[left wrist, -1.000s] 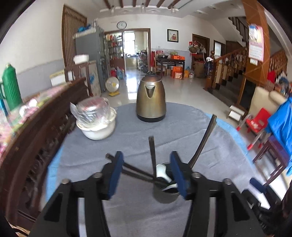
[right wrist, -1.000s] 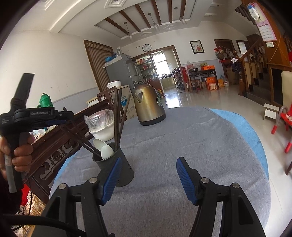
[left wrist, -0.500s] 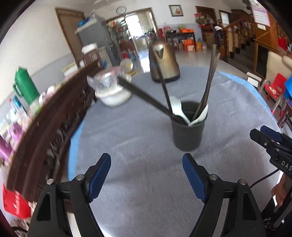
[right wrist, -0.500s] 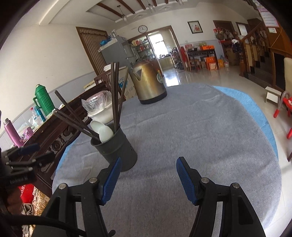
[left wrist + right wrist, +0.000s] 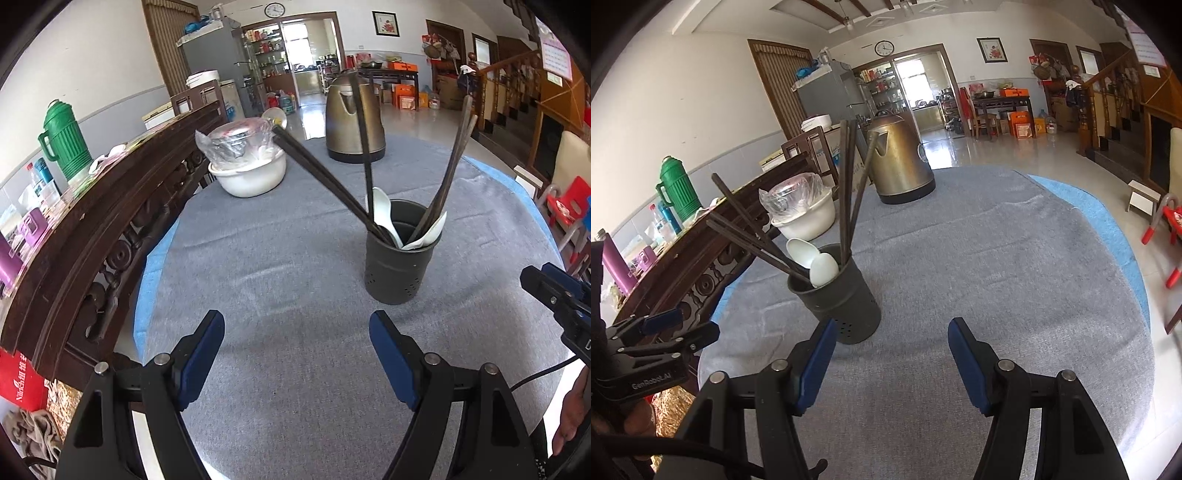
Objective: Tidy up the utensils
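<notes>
the left gripper (image 5: 297,354) has backed off from the dark utensil holder (image 5: 400,254); a second ago its fingers (image 5: 201,350) straddled the chopsticks right at the rim, and now they stand wide and empty over bare grey desk (image 5: 295,424). that suggests the last piece is dropped in. the holder stands upright near the middle of the desk, with dark chopsticks (image 5: 321,177) fanned out and two white spoons (image 5: 382,214) inside. the right gripper (image 5: 888,363) hangs just beside the holder, fingers apart, holding nothing. no loose utensil shows on the cloth, though the near edge is hidden, so the sorting looks about done.
</notes>
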{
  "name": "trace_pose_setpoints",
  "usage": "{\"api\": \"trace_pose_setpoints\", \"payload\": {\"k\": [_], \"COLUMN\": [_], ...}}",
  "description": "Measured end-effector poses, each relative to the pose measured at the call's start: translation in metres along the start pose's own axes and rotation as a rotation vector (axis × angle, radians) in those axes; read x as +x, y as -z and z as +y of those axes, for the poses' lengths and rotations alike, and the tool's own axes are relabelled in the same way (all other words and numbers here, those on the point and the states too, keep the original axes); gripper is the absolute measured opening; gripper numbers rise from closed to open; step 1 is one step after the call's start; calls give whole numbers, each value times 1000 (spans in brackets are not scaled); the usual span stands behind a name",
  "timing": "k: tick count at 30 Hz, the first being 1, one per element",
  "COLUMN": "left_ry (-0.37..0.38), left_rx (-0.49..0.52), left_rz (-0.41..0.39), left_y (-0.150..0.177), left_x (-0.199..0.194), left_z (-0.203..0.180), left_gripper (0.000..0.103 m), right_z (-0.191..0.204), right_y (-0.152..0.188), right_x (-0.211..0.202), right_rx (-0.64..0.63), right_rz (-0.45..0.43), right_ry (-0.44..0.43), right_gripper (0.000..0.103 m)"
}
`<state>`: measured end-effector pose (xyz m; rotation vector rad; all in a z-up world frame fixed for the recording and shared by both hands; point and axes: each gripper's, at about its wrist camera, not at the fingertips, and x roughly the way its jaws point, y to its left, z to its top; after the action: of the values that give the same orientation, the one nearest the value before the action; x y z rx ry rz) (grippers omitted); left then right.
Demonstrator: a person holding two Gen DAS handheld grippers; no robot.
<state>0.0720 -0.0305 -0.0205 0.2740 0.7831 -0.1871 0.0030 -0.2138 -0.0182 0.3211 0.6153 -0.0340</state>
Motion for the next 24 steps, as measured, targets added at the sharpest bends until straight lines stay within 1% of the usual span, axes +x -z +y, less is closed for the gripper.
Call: {"api": "trace_pose_setpoints", "payload": {"k": [7,12,18,24], "left_ry": [-36,-33,-28,-14], "left_rx": [-21,-40,-32,-6], "left_rz": [47,75,102,121], "left_y": [14,21,26,27], "left_x": [9,11,15,19], "left_z": [0,0,-7,-18], "left_gripper": [82,82,82,82], "right_z": [17,25,20,14], "right_y": [-3,-10,-11,-10], "right_x": [-6,-7,-1,-1], "right_rx": [-52,-71,-81,-84], "right_rz": [-2,0,40,44], "right_ry": [14,34,72,86], "right_gripper": [66,66,66,66]}}
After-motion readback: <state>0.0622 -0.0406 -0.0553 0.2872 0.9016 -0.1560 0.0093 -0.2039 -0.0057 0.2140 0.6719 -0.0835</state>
